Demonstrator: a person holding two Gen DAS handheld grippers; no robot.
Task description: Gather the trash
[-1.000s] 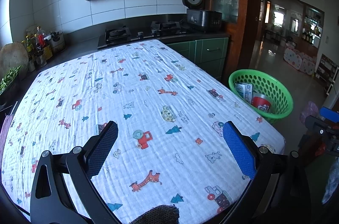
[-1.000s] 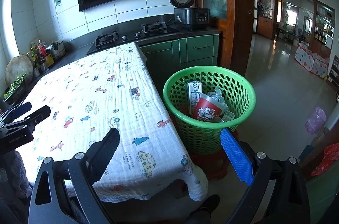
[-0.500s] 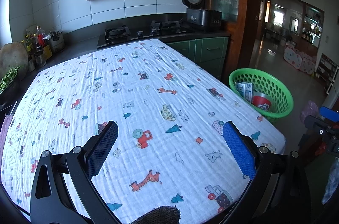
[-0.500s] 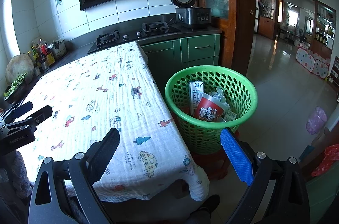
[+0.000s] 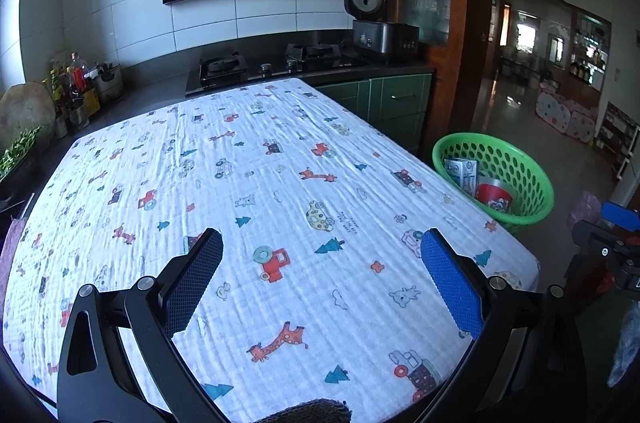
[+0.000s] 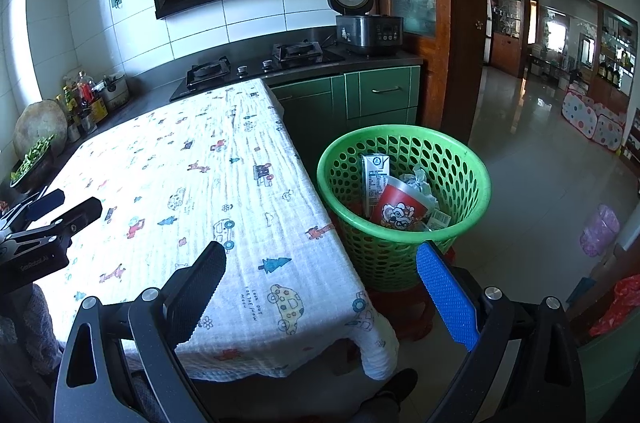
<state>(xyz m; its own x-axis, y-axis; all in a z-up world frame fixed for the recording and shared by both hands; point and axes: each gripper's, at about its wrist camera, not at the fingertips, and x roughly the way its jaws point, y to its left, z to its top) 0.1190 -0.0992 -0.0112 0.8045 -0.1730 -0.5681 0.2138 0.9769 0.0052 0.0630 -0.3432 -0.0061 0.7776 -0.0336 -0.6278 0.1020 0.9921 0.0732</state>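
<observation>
Trash is sitting inside the green basket (image 6: 404, 191) on the floor just off the table's right edge: a milk carton (image 6: 374, 179) is standing roughly upright with its long axis vertical and leaning a little against the basket wall, a red paper cup (image 6: 400, 207) is tilting with its long axis slanted and its printed side facing my right camera, crumpled paper (image 6: 420, 181) is lying behind the cup, and a small labelled piece (image 6: 440, 219) is resting at the cup's right. I am holding the right gripper (image 6: 320, 297) above the table's near corner with its jaws spread wide and nothing between them, the basket showing between the fingertips. I am holding the left gripper (image 5: 322, 277) over the table (image 5: 280, 183), jaws likewise wide apart and gripping nothing. A white cloth printed with cars, giraffes and trees is covering the table, and I am seeing no loose item on it. Beyond the table a gas hob (image 6: 256, 63) and a rice cooker (image 6: 366, 19) with its lid raised are standing on the dark counter, bottles (image 5: 76, 79) are crowding the left end, and green cabinets (image 6: 360, 99) are standing right behind the basket
</observation>
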